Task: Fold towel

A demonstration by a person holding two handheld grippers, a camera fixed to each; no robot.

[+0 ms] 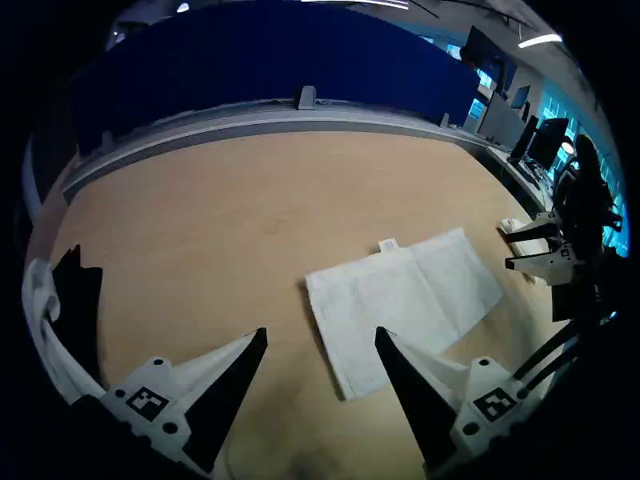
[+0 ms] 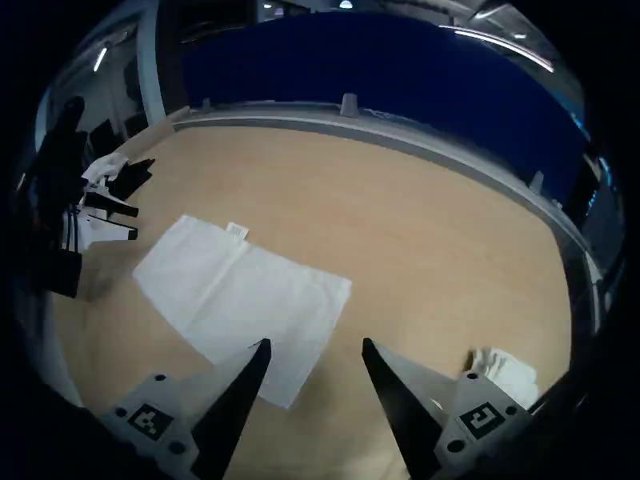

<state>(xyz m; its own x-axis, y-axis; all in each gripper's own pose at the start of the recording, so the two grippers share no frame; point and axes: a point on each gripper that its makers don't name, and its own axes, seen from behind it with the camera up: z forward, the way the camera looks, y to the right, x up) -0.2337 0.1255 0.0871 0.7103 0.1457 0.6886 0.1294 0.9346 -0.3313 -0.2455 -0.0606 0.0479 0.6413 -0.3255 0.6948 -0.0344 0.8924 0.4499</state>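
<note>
White towel [image 1: 404, 308] flat on table [image 1: 240, 224].
Rectangular, spread smooth and lying askew on the wood; one crease crosses it, starting near a small tag [image 1: 388, 245] at its far edge.

The left gripper view looks low across the desk [image 1: 240, 216] toward the blue partition [image 1: 264, 56], towel [image 1: 408, 304] near at right. The right gripper view faces likewise, sharing that towel at left.
</note>
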